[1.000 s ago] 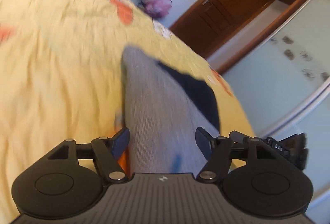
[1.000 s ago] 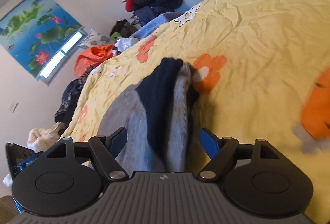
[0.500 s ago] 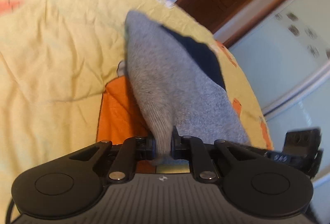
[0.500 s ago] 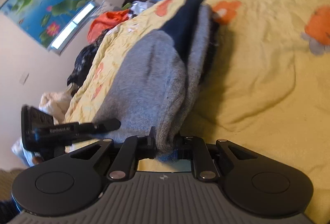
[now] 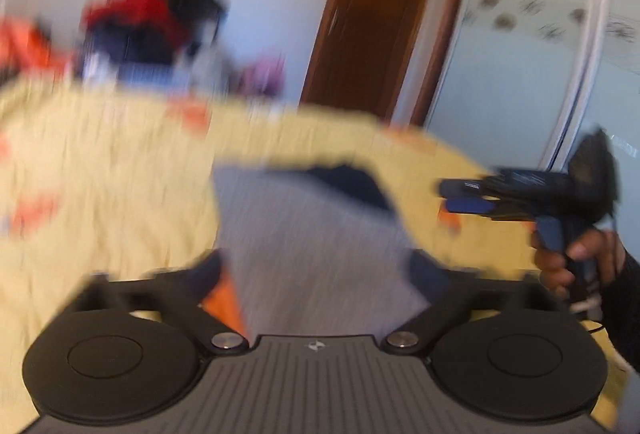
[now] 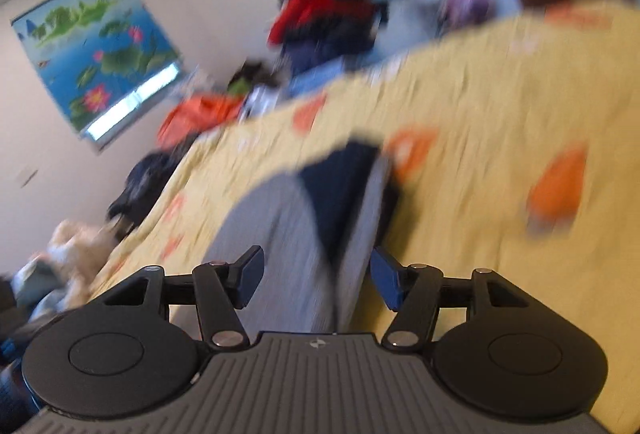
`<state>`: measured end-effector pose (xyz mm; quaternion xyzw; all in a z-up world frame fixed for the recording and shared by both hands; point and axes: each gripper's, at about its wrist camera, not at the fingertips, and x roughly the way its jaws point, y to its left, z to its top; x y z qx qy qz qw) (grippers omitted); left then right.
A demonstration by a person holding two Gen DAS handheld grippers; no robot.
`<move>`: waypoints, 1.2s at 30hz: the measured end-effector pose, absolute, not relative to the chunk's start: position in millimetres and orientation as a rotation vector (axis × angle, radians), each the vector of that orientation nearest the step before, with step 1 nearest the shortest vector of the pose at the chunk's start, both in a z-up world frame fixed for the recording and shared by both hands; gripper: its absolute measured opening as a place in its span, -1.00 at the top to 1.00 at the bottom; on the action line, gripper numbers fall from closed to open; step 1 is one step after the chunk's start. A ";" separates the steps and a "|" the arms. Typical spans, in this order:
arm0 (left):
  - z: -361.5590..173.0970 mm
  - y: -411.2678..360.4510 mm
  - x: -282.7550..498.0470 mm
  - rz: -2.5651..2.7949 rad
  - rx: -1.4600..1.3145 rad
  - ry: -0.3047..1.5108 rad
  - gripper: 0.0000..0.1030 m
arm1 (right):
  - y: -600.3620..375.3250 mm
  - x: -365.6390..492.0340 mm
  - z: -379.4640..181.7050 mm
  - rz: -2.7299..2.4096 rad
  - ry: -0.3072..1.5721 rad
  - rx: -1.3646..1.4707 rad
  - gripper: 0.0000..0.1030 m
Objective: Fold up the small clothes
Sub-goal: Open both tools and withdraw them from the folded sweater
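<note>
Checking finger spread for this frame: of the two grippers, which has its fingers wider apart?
The left gripper: its fingers sit outside both edges of the grey garment. The right gripper's stand closer together. Both are opening, neither pressing the cloth.

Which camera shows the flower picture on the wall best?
The right wrist view. The blue picture with pink flowers hangs on the wall at the upper left there, fairly sharp. The left wrist view does not show it at all; it faces the brown door and the pile of clothes instead.

Ahead of the left gripper [image 5: 316, 270] lies a grey garment [image 5: 316, 246] with a navy panel; beneath spreads a yellow bedsheet [image 5: 100, 194] with orange flowers; beyond, a red-and-black clothes pile [image 5: 156, 18].
</note>
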<state>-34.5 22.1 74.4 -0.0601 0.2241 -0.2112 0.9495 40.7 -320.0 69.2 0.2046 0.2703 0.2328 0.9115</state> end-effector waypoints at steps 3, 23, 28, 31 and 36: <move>64.6 -19.2 -9.1 -0.460 -0.021 0.442 -1.00 | -294.9 78.8 77.2 0.544 0.553 0.463 -0.18; -1.1 -49.8 60.1 -0.328 0.075 0.620 -1.00 | -241.7 114.9 57.4 0.411 0.616 0.293 0.03; -1.2 -51.2 60.5 -0.327 0.083 0.621 -1.00 | -223.3 94.6 37.9 0.509 0.711 0.214 -0.34; -1.4 -51.0 60.6 -0.330 0.081 0.620 -1.00 | -236.0 96.4 15.3 0.501 0.687 0.185 0.07; -1.8 -51.8 59.6 -0.327 0.087 0.620 -1.00 | -252.6 100.7 20.8 0.447 0.734 0.280 0.60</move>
